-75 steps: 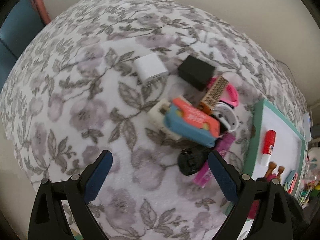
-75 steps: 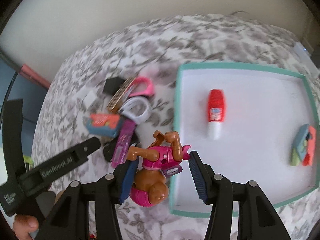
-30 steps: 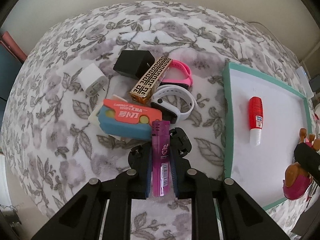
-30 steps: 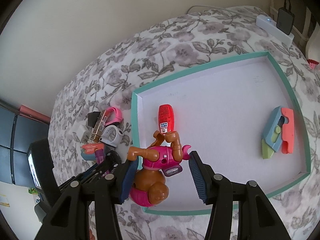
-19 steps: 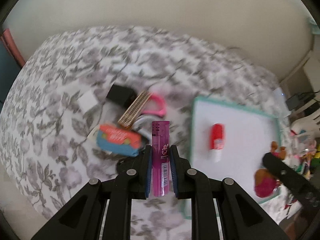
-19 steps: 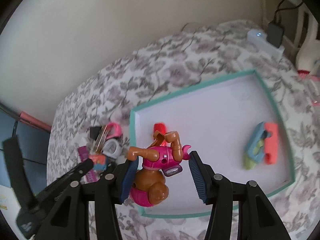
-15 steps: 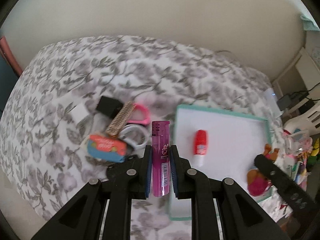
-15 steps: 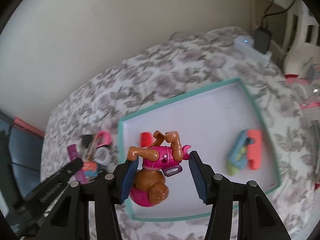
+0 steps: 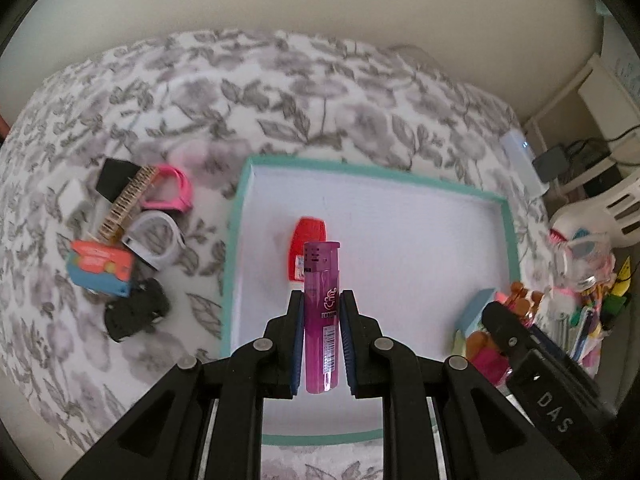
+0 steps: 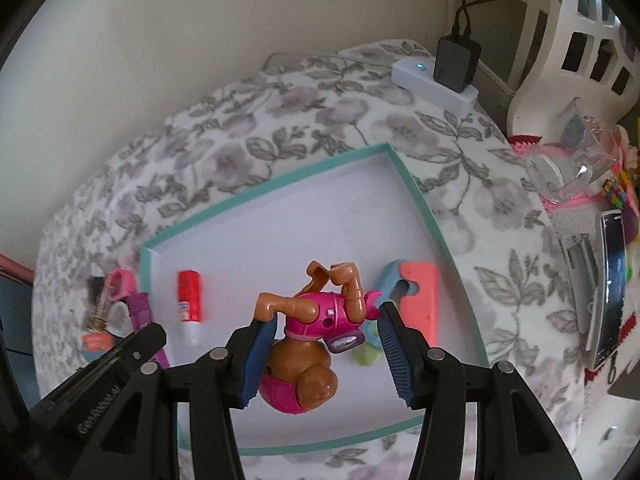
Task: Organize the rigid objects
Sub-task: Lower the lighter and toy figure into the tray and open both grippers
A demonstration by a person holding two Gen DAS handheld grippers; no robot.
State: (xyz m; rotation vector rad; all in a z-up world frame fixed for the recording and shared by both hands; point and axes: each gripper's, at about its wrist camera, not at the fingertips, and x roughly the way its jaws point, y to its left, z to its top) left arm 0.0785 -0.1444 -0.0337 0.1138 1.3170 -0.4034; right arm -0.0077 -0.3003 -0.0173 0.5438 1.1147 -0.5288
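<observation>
My left gripper (image 9: 320,300) is shut on a purple lighter (image 9: 321,280) and holds it upright above the white tray with a teal rim (image 9: 234,240). A red tube (image 9: 310,240) lies in the tray just beyond it. My right gripper (image 10: 326,314) is shut on a pink and brown toy figure (image 10: 304,380) over the tray's (image 10: 424,208) near middle. A blue and coral piece (image 10: 412,292) lies in the tray right behind the toy. On the floral cloth left of the tray sit a blue and orange cutter (image 9: 100,272), a white band (image 9: 156,236), a pink band (image 9: 172,192) and a gold-patterned bar (image 9: 124,204).
A black block (image 9: 114,178), a white charger (image 9: 70,196) and a black object (image 9: 134,314) also lie in the pile. A power strip with a black adapter (image 10: 436,76) sits at the far corner. A phone (image 10: 612,276), a clear cup (image 10: 572,160) and a white basket (image 10: 580,52) crowd the right side.
The left gripper closed on the purple lighter in the pile, lifted it and carried it right, over the tray. The right gripper carried the toy further right, over the tray.
</observation>
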